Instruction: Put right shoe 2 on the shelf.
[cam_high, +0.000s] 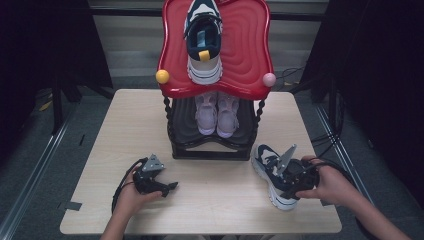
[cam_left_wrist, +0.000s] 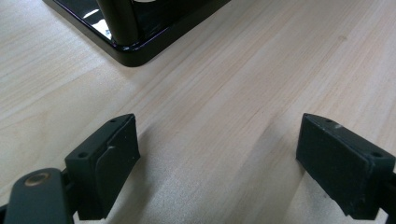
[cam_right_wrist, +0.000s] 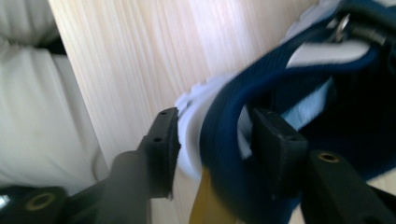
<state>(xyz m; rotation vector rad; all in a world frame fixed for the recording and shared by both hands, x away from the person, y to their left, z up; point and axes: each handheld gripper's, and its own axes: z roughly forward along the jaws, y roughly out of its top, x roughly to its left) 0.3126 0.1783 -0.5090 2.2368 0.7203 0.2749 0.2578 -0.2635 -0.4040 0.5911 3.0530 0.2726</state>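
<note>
Pale matt wood table (cam_high: 215, 200) — glossy red plastic tray (cam_high: 250, 45).

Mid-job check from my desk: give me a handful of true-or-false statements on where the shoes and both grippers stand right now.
1. The right gripper has the heel of the navy shoe between its jaws. True.
2. The left gripper holds a shoe. False: its jaws stand open over bare table.
3. A matching navy shoe sits on the red top shelf. True.
4. The lower shelf holds a single black boot. False: a pair of pale pink shoes stands there.
5. The navy shoe at the right gripper lies on the floor. False: it rests on the table, right of the rack.
</note>
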